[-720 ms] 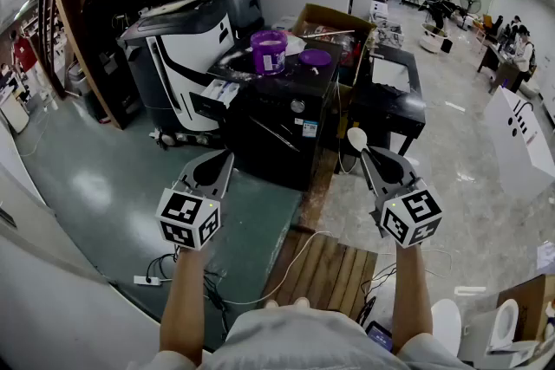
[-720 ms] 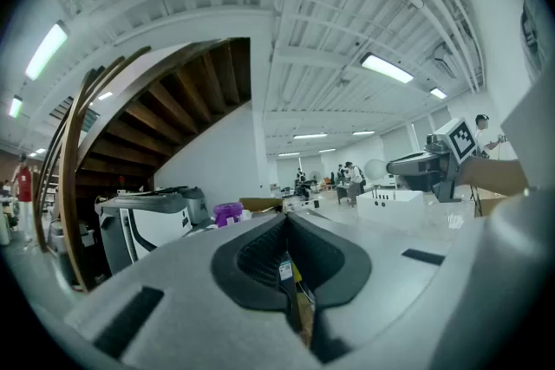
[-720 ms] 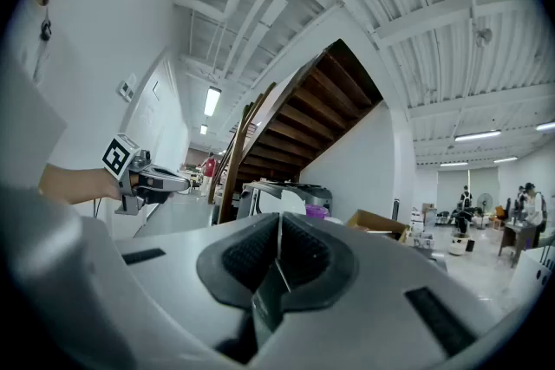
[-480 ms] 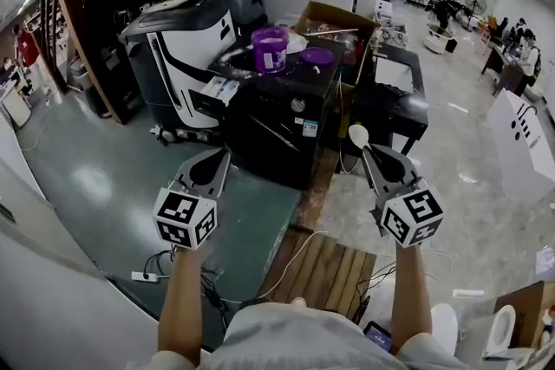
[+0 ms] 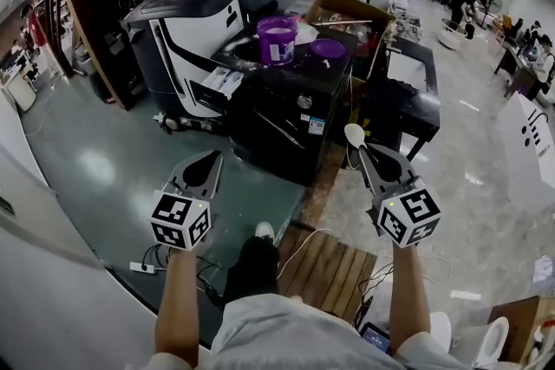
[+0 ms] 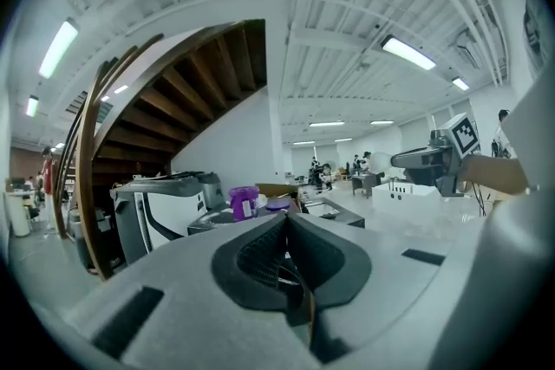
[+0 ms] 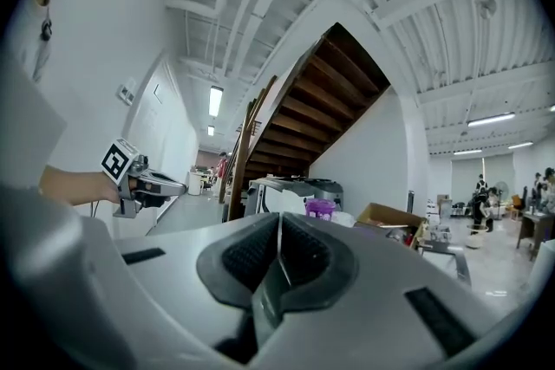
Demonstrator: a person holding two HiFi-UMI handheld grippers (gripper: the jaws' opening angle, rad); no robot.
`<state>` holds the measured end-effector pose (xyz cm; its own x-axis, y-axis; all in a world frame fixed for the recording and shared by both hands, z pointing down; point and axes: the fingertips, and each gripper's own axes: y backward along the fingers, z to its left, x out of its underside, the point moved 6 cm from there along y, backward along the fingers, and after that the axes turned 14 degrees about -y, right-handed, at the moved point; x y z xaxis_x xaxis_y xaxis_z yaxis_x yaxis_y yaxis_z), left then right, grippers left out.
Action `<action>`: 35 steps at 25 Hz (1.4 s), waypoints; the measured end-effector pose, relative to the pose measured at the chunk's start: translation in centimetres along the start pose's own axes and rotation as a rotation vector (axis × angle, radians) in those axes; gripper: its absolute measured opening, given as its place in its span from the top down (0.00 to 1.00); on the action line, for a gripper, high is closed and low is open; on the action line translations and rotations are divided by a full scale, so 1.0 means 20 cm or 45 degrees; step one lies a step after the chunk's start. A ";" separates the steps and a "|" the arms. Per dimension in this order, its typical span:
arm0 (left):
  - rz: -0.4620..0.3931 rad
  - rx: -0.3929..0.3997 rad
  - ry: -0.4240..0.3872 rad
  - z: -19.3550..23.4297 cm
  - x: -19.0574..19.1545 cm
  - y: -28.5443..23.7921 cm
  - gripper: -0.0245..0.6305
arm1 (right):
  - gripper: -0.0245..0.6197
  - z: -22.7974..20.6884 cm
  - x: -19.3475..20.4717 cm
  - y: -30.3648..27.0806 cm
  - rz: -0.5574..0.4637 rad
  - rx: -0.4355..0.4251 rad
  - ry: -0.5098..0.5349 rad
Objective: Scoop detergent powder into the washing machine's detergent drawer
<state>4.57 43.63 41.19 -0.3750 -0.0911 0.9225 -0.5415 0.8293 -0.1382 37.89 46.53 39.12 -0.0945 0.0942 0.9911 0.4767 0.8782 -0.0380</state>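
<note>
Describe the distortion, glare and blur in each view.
Head view: the fisheye bends straight lines, the green floor carries a pale glare patch, and the spoon in the right gripper is bright but readable. Left gripper view: round black vignette, light strips blown out, the left gripper soft up close. Right gripper view: same vignette, ceiling lamp blown white.

Left gripper point(image 5: 216, 155), lower left of the head view: grey wedge-shaped shell with a dark teardrop recess. At its rear sits a white cube point(image 5: 180, 220) bearing black square markers.

Right gripper point(image 5: 362, 150), lower right: identical grey shell, with a second marker cube point(image 5: 408, 217).

Left gripper view: pads point(image 6: 260, 251) black and ribbed, set in a dark surround, with dark rectangular slots in the shell on either side. Right gripper view: same.

Clothing, bottom centre of the head view: pale top point(image 5: 286, 334), dark trousers point(image 5: 251, 269), light shoe point(image 5: 264, 230).
</note>
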 end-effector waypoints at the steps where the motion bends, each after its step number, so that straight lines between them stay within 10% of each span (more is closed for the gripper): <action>1: 0.002 -0.001 0.000 0.02 0.01 -0.04 0.95 | 0.94 -0.03 0.00 -0.04 0.006 -0.003 0.002; 22: -0.024 0.107 -0.021 1.50 0.12 -1.63 0.95 | 0.94 -0.59 -0.47 -2.08 0.088 -0.023 0.118; 35: -0.088 0.223 -0.001 2.11 0.01 -2.14 0.95 | 0.94 -0.78 -0.71 -2.67 0.352 0.125 0.166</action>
<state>-4.14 -15.08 32.02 -0.3326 -0.1452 0.9318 -0.6886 0.7125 -0.1347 27.37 -8.96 29.13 0.1427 0.2802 0.9493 0.3813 0.8695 -0.3139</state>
